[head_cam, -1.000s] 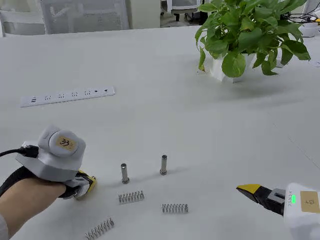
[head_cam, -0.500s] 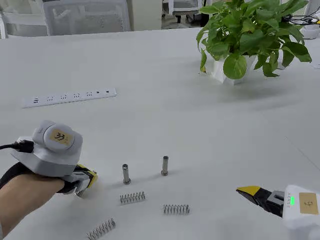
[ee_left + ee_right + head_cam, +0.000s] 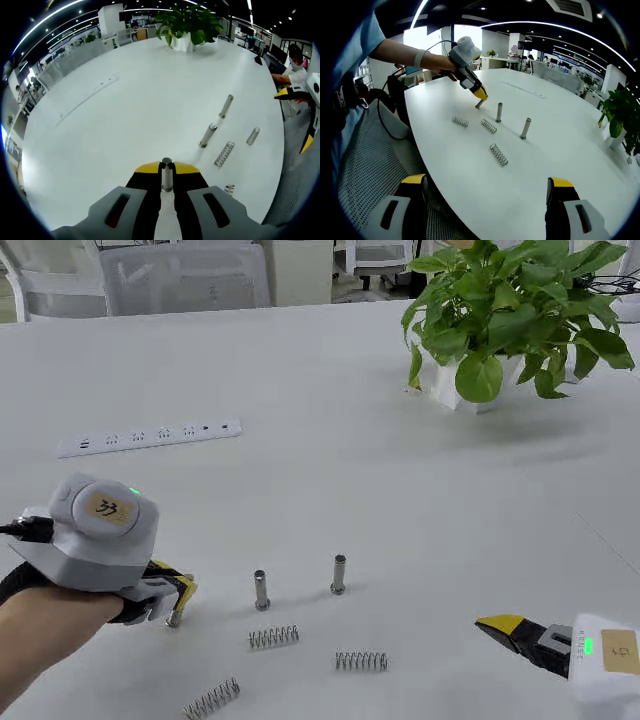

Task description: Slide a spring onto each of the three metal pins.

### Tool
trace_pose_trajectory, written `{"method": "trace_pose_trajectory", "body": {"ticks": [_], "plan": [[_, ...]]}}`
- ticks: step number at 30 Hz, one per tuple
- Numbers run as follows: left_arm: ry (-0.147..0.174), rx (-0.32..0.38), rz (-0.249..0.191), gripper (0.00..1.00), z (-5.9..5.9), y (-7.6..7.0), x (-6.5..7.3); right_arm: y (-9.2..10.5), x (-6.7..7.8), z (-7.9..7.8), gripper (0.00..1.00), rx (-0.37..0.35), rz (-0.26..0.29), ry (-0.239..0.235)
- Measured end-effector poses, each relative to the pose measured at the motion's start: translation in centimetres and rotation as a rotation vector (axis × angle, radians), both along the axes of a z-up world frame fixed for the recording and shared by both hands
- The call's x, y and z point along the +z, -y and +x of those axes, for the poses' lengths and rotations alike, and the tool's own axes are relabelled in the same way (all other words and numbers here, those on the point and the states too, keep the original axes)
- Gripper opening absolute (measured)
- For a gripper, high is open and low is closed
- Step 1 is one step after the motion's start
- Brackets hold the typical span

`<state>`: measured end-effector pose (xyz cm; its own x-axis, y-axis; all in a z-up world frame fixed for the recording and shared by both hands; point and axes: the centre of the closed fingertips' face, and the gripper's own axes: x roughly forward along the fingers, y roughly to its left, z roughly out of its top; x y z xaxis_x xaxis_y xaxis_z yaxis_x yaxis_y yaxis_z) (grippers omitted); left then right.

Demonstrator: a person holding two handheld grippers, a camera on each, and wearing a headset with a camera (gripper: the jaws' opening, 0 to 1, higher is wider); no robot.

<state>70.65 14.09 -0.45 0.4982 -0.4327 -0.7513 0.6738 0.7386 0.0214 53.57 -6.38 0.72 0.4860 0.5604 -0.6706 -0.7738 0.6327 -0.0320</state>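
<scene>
We count three metal pins. Two stand free on the worktop [image 3: 400, 490]: left pin [image 3: 260, 590] and right pin [image 3: 339, 574]. The third pin [image 3: 175, 618] is further left, clamped in the left tongs [image 3: 167, 169]. Three springs, all lying flat, nearer us than the pins: left spring [image 3: 211, 698], middle spring [image 3: 274, 637], right spring [image 3: 361, 661]. Two tongs total, the right tongs [image 3: 487, 181] with jaws spread wide. One power strip [image 3: 150, 437], far left. One potted plant [image 3: 515, 310], far right. At least two chairs [image 3: 180, 275] past the far edge; exact count unclear.
</scene>
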Motion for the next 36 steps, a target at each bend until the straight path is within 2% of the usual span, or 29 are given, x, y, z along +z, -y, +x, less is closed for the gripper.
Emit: {"method": "trace_pose_trajectory", "body": {"ticks": [12,29,36], "plan": [[0.01,0.017,-0.012,0.04,-0.5,-1.1,0.3,-0.5,0.0,0.1,0.98,0.014,0.001,0.004],[-0.005,0.007,0.0,0.04,-0.7,-1.4,0.0,-0.6,0.0,0.0,0.98,0.017,0.002,0.002],[0.006,-0.002,0.005,0.05,-0.8,-1.3,0.1,-0.6,-0.1,-0.2,0.99,0.019,0.002,0.001]]}}
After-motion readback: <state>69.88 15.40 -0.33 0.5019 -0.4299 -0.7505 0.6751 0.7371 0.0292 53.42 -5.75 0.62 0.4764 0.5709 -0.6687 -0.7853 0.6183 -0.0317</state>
